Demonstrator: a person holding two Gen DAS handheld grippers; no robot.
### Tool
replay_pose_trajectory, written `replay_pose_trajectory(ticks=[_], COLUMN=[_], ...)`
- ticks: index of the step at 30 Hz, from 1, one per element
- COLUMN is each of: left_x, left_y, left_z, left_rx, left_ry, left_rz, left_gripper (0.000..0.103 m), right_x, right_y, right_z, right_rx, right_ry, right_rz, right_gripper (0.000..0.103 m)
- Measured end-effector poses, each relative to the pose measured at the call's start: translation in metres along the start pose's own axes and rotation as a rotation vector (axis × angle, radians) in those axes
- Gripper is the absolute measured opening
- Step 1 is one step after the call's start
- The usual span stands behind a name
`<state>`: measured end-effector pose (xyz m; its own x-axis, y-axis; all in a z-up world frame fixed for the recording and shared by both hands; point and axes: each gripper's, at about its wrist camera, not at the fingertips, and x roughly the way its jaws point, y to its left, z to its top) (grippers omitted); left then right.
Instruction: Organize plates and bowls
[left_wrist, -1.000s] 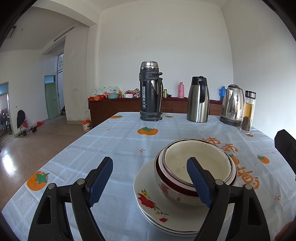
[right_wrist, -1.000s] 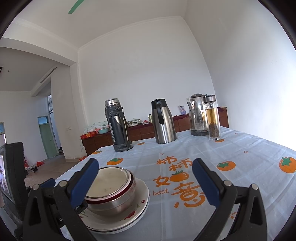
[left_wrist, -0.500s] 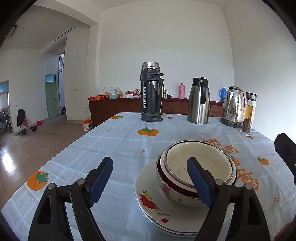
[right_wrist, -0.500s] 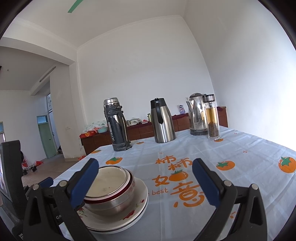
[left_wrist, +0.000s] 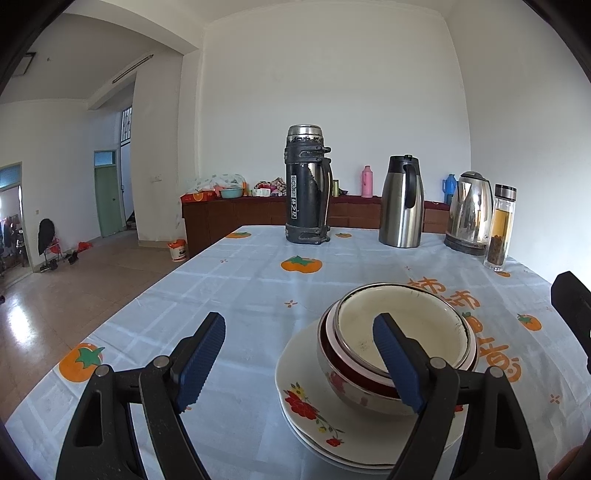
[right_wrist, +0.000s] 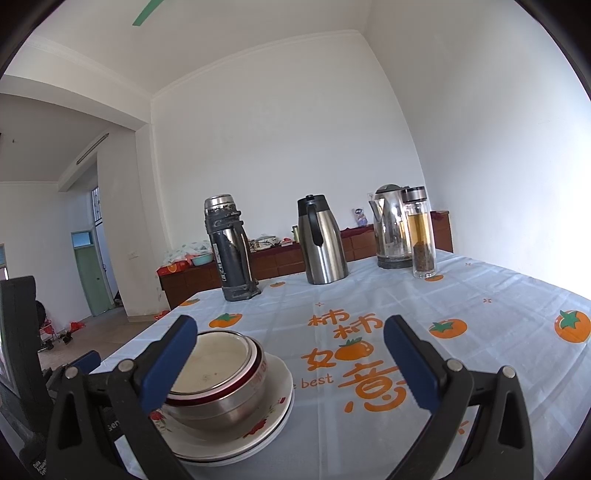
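White nested bowls (left_wrist: 397, 332) sit on stacked floral plates (left_wrist: 317, 406) at the worktop's (left_wrist: 240, 288) 5 o'clock; left tongs (left_wrist: 299, 363) and right tongs (right_wrist: 290, 363) spread, empty.

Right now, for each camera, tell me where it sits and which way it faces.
Left wrist: behind the open left gripper, facing down the table; stacked bowls on floral plates sit front right; the other gripper's black edge shows far right.
Right wrist: behind the open right gripper, same heading; bowls front left.
Shared: the stack, dark thermos, steel carafe, kettle.
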<state>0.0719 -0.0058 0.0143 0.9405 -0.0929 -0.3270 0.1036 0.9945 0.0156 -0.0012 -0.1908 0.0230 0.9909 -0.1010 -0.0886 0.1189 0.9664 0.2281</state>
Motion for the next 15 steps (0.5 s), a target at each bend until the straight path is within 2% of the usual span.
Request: replay_pose_trajectory(ticks=[4,8,15], left_x=[-0.003,-0.01,-0.013], left_y=[-0.004,-0.006,-0.007], left_z=[0.002,0.004,0.007], left_rx=[0.022,0.038,0.043], left_ry=[-0.017,-0.05,-0.04], left_rz=[0.014,-0.011,-0.01], left_gripper=[0.084,0.084,0.084], right_x=[0.0,0.0,0.002], right_y=[0.0,-0.001,-0.001], right_z=[0.0,0.0,-0.001], right_rx=[-0.001,0.002,-0.003], right_ry=[0.001,0.004,0.009], right_rz=[-0.001,-0.005,-0.003], right_gripper=[0.103,0.103,0.103])
